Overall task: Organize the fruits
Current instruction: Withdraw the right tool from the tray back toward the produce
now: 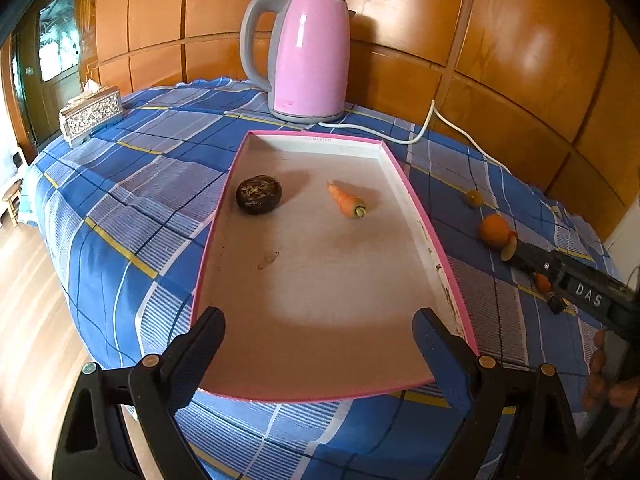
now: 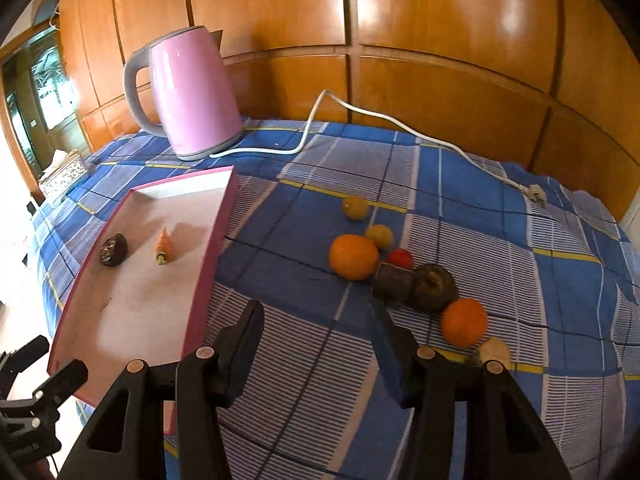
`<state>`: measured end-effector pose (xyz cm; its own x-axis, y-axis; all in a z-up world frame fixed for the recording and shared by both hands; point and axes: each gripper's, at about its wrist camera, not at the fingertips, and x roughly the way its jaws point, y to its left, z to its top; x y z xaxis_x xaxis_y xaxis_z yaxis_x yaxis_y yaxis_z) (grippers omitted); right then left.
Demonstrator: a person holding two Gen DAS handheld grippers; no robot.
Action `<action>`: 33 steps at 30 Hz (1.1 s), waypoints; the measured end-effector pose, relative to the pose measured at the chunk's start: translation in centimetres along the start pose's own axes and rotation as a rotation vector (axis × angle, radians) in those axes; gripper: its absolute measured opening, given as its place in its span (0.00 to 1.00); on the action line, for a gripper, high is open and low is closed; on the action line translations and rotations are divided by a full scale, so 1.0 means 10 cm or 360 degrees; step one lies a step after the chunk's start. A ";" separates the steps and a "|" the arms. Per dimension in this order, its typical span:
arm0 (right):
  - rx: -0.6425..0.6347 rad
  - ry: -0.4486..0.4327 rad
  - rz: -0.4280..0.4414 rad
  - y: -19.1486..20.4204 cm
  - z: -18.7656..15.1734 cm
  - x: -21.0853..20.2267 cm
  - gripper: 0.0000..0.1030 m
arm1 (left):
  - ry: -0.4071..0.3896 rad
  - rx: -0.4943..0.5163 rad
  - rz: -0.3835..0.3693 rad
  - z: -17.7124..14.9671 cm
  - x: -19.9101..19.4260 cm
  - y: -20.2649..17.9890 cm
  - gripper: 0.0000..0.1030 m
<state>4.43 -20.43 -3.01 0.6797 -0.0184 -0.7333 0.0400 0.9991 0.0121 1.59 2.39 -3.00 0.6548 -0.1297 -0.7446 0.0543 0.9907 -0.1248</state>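
A pink-rimmed white tray (image 1: pixel 320 142) (image 2: pixel 208 256) lies on the blue checked cloth. In it are a dark round fruit (image 1: pixel 258 194) (image 2: pixel 114 249) and a small carrot (image 1: pixel 346 200) (image 2: pixel 164 246). My left gripper (image 1: pixel 318 334) is open and empty over the tray's near end. My right gripper (image 2: pixel 316 320) is open and empty above the cloth, right of the tray. Ahead of it lie two oranges (image 2: pixel 353 257) (image 2: pixel 464 322), two small yellow fruits (image 2: pixel 355 207) (image 2: pixel 379 236), a red fruit (image 2: pixel 400 258) and two dark fruits (image 2: pixel 434 286) (image 2: pixel 392 282).
A pink kettle (image 1: pixel 308 56) (image 2: pixel 192 92) stands behind the tray, its white cord (image 2: pixel 400 124) running across the cloth to the right. A patterned tissue box (image 1: pixel 91 114) sits at the far left. A wooden wall backs the table. The right gripper's body (image 1: pixel 576 284) shows right of the tray.
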 end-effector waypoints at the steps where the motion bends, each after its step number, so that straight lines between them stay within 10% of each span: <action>1: 0.0002 -0.0003 -0.0008 -0.01 -0.01 0.00 0.52 | 0.0000 0.0011 -0.0006 0.01 0.00 -0.02 0.93; 33: 0.0178 -0.0036 -0.0271 -0.74 -0.28 -0.19 0.52 | -0.0013 0.0360 -0.0222 0.24 0.10 -0.96 0.93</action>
<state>0.80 -27.65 -3.61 0.6722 -0.1887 -0.7159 0.2359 0.9712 -0.0344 3.54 -7.12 -0.95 0.6351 -0.2661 -0.7252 0.3108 0.9475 -0.0755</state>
